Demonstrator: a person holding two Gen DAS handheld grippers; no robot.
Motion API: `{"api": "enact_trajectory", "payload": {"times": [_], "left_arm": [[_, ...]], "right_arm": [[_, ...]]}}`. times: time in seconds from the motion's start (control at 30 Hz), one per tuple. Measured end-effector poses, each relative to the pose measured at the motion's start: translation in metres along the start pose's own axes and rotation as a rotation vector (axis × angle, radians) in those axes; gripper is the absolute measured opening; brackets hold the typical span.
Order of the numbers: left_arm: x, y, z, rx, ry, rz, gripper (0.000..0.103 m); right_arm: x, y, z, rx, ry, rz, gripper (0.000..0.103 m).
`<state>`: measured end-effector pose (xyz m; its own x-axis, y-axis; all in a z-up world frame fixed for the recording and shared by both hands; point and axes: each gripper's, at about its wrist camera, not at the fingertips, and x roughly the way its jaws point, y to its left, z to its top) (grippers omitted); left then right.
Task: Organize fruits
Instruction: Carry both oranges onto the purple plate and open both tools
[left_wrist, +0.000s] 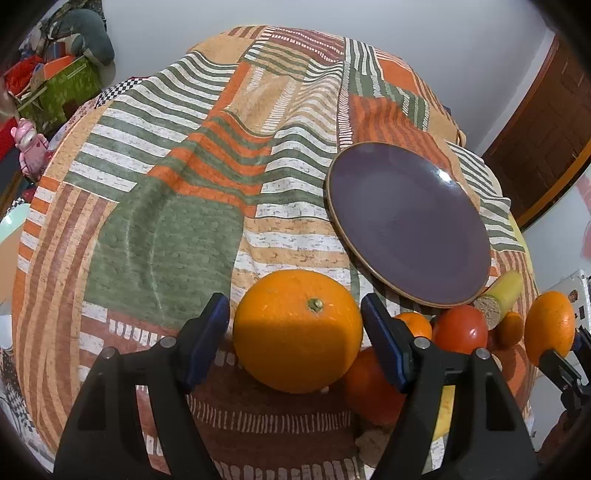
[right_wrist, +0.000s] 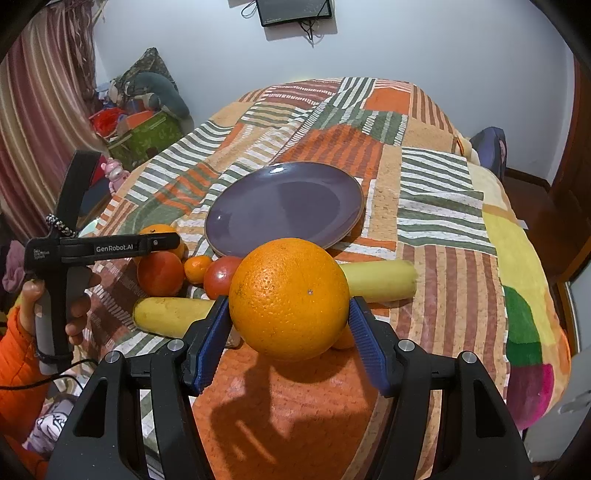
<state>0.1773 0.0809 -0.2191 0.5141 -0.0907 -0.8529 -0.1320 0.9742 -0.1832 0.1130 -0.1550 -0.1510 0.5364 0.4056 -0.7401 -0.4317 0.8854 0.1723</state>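
My left gripper (left_wrist: 295, 332) has its blue pads around a big orange (left_wrist: 297, 330); the right pad touches it, a small gap shows on the left. The orange rests on the bedspread. My right gripper (right_wrist: 288, 325) is shut on a second big orange (right_wrist: 289, 299) and holds it above the bed; that orange also shows in the left wrist view (left_wrist: 549, 326). A purple plate (right_wrist: 284, 206) lies beyond, also in the left wrist view (left_wrist: 406, 221). On the bed lie a tomato (right_wrist: 221, 277), a small mandarin (right_wrist: 197, 268), a red-orange fruit (right_wrist: 160, 273) and two yellow squashes (right_wrist: 170, 317) (right_wrist: 380, 280).
A patterned orange-green bedspread (right_wrist: 436, 206) covers the bed. A green box with clutter (right_wrist: 147, 136) and a pink toy (right_wrist: 115, 173) stand at the far left. A wooden door (left_wrist: 546, 122) is at the right. The left tool's body (right_wrist: 99, 249) crosses the right wrist view.
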Motion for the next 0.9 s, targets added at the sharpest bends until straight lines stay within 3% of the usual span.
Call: {"api": "enact_trajectory", "payload": {"times": [0.43,0.9], "left_arm": [[-0.007,-0.006,0.003,0.057,-0.021,0.032,0.068],[-0.049,-0.017,0.044,0.091,-0.174,0.026,0.067]], "right_arm": [[-0.002,-0.005,0.019,-0.013,-0.05,-0.013,0.061],[0.008,-0.008,0.064,-0.074,-0.137,-0.04,0.061]]}}
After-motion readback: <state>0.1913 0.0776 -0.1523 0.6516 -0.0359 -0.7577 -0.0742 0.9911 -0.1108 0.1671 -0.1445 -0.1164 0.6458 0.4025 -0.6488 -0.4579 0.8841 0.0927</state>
